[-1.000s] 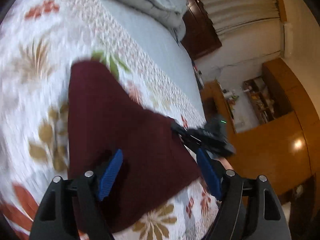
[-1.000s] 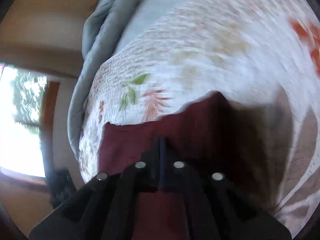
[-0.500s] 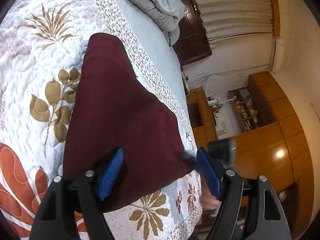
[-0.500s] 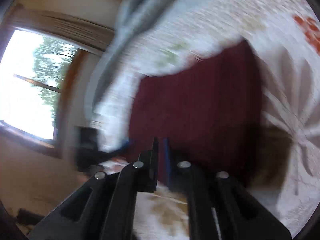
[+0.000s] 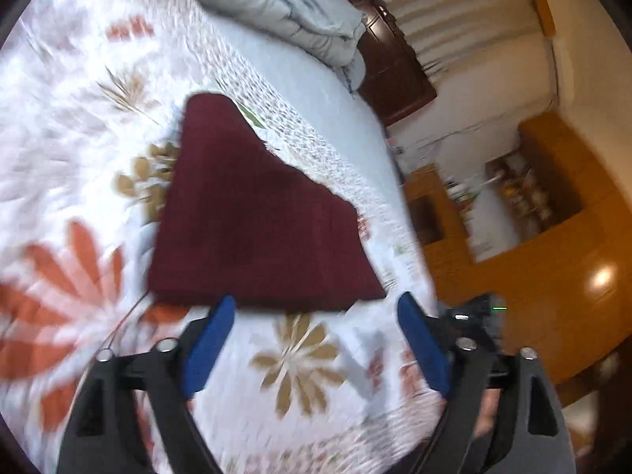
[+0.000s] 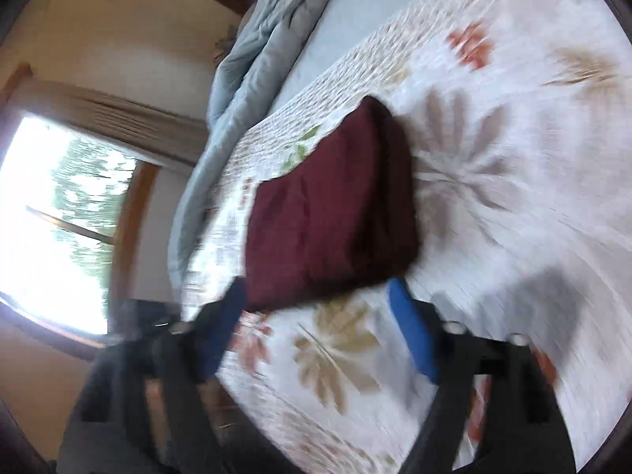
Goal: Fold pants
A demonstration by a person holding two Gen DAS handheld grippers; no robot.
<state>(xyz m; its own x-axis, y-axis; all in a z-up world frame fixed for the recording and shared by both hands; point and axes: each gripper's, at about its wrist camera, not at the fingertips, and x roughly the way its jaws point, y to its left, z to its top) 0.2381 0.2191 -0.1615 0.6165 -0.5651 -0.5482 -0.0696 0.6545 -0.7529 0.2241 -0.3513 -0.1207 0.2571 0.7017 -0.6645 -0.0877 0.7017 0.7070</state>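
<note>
On the bed's flowered quilt (image 5: pixel 324 359), the maroon pants (image 5: pixel 252 221) lie folded into a flat, wedge-shaped bundle, and every place below is given from that bundle. Your left hand-held gripper (image 5: pixel 316 339) hovers just short of its near, wide edge, blue pads spread apart with nothing between them; its jaws have just been opening. Your right hand-held gripper (image 6: pixel 316 328) sits just off the same near edge, jaws likewise just opened wide and empty, the cloth let go. The bundle's long axis runs straight away from both grippers, narrowing toward a crumpled pale blue duvet (image 5: pixel 300 12) far beyond it. Neither gripper looks clearly nearer. Both views are blurred. The fold looks finished, or nearly so.
</note>
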